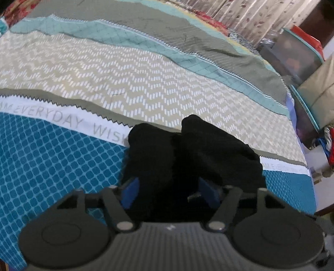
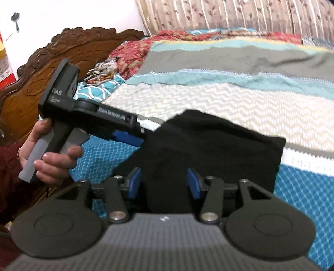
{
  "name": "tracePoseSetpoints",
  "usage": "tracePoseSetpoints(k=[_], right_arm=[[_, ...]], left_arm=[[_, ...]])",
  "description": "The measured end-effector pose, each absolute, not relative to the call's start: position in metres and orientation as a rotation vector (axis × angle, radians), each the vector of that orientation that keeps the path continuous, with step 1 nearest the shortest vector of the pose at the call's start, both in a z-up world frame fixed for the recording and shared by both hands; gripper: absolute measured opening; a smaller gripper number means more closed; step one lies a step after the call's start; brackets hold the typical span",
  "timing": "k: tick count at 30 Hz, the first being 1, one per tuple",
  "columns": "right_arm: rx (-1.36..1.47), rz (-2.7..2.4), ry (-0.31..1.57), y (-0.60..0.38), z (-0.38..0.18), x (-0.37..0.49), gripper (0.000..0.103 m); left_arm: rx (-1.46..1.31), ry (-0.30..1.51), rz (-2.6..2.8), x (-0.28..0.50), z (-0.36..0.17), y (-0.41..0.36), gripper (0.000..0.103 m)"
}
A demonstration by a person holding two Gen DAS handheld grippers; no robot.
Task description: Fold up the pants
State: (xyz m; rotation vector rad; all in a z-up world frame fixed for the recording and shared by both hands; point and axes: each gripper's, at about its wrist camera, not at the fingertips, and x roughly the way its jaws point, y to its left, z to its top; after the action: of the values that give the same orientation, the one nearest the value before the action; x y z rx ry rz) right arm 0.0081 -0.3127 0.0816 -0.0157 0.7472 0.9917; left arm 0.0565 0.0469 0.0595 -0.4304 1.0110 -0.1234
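Lying bunched, the soft black pants (image 2: pixel 208 146) sit between both my released grippers (image 1: pixel 168 187) (image 2: pixel 165 183); bedspread (image 1: pixel 62 150) reads "EVERYDAY".

A bed (image 1: pixel 146 87) fills the room, spread with a patchwork cover (image 2: pixel 240 98) in bands of grey, pale teal, cream chevron and deep blue lattice, with a white strip of grey lettering. A carved dark wooden headboard (image 2: pixel 68 50) rises at one end against a plain pale wall (image 2: pixel 73 14), where a small dark object hangs (image 2: pixel 15 19). Red floral bedding (image 2: pixel 135 50) lies bunched near the headboard. Along the far side hang pleated curtains (image 2: pixel 229 14) in dusty pink with a leaf print. Beyond the bed's corner stand stacked storage boxes (image 1: pixel 298 56) with teal and red trim. The light is soft and even.
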Motion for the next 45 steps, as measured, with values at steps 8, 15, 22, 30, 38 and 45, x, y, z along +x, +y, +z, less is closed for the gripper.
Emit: tracePoseSetpoints(k=[8,15,22,30,38,45], right_arm=[[-0.058,0.978,0.775,-0.305,0.069,0.009,0.051],[-0.059,0.961,0.788,-0.302,0.065,0.008,0.051],[-0.085,0.957,0.783,-0.297,0.068,0.003,0.049],[-0.069,1.063,0.712,-0.285,0.087,-0.008,0.038],[-0.085,1.046,0.826,-0.273,0.064,0.005,0.038],[0.11,0.97,0.746,-0.294,0.109,0.056,0.038]], left_arm=[[-0.548,0.942,-0.112,0.041,0.07,0.07,0.085],[-0.487,0.955,-0.206,0.05,0.073,0.038,0.089],[-0.477,1.025,-0.226,0.051,0.045,0.021,0.015],[-0.458,0.914,-0.207,0.021,0.09,0.042,0.014],[-0.55,1.059,-0.065,0.017,0.027,0.057,0.056],[-0.481,0.926,-0.157,-0.012,0.066,0.056,0.077]])
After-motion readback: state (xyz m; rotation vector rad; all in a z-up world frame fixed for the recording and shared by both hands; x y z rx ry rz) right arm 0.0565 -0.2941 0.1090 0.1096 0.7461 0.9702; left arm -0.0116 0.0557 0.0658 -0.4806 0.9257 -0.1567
